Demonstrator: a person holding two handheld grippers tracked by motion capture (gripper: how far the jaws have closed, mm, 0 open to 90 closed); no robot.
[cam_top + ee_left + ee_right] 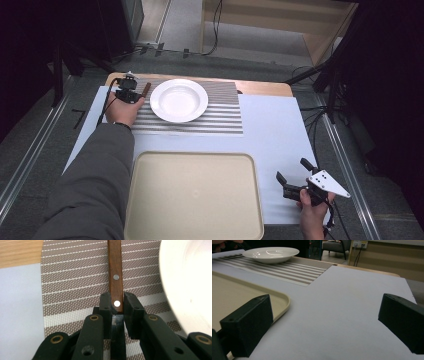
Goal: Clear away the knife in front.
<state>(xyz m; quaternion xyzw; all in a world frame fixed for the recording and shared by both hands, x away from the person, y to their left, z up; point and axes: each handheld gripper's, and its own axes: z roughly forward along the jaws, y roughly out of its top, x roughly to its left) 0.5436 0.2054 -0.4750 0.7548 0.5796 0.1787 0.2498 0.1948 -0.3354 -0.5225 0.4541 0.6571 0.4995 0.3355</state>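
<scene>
Left gripper view: jaws clamp riveted wooden handle (115, 280).

Left arm, in a grey sleeve (95, 185), reaches to the far left of the table. Left hand (121, 107) holds the left gripper (134, 91); its fingers (105, 305) are clamped on a wooden handle (115, 277), one either side. Right hand (312, 210) sits at the near right, forearm barely in frame. Right gripper (294, 170) is held low over the table, fingers (249, 322) spread wide apart, nothing between them.
</scene>
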